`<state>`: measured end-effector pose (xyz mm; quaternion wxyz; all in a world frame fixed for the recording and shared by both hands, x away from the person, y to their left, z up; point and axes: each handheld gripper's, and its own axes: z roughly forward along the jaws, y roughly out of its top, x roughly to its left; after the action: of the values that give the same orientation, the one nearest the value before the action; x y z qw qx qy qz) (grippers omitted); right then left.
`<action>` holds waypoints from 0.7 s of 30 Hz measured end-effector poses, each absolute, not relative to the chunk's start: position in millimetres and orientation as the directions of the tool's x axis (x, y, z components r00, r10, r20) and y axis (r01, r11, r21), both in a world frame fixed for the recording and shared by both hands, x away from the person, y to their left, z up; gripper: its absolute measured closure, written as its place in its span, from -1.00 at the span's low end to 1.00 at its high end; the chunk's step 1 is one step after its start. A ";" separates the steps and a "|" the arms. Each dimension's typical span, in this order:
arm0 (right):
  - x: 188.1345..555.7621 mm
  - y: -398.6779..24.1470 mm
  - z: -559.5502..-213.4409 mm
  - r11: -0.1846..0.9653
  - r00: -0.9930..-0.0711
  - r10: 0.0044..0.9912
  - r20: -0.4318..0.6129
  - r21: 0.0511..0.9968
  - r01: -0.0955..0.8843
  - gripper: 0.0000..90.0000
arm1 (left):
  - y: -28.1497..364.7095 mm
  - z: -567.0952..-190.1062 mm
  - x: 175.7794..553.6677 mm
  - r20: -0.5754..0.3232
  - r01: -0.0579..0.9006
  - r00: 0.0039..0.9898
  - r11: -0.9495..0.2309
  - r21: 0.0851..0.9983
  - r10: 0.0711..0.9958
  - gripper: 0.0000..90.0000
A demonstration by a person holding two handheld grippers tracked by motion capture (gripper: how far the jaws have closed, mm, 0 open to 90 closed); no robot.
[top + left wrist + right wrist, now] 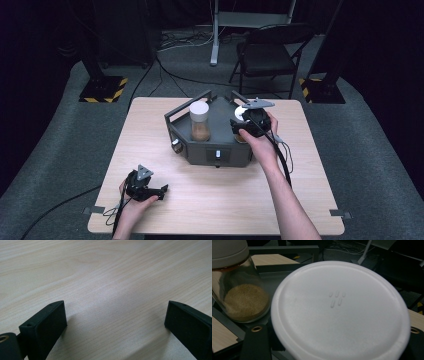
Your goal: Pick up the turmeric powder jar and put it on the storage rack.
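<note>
A dark grey metal rack (200,147) with handle bars stands at the middle of the wooden table (210,195). In its left slot stands a glass jar (199,122) with a white lid and brown granules (244,302). My right gripper (240,125) is over the rack's right slot, shut on a second jar, whose round white lid (339,307) tilts toward the camera between the jaws of my right gripper (335,331). Its glass body is hidden under the lid. My left gripper (161,190) rests near the table's front left, and in its own view my left gripper (115,315) stands open over bare wood.
A black folding chair (270,52) and a stand's metal legs (215,35) are beyond the table's far edge. Yellow-and-black striped bases (102,90) sit on the grey floor at both far corners. Cables trail from both grippers.
</note>
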<state>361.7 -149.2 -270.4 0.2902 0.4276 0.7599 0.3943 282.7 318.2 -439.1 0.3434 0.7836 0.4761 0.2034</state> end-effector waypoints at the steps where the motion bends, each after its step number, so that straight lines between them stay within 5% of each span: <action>1: 362.3 -149.9 -270.5 0.319 -0.465 0.880 -0.099 0.848 0.423 -0.34 | 318.1 -439.1 282.7 -0.008 0.607 0.464 -0.311 0.732 0.886 -0.92; 12: 373.0 -164.5 -270.9 0.278 -0.475 0.879 -0.038 0.851 0.445 -0.39 | 318.1 -438.9 282.8 -0.007 0.607 0.465 -0.313 0.731 0.885 -0.92; 21: 371.0 -173.3 -270.8 0.237 -0.475 0.880 0.012 0.855 0.461 -0.71 | 318.2 -438.9 282.9 -0.007 0.607 0.465 -0.313 0.731 0.885 -0.92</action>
<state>371.0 -173.3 -270.8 0.2469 0.4491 0.7465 0.4243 282.9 318.2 -438.9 0.3426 0.7844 0.4755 0.2032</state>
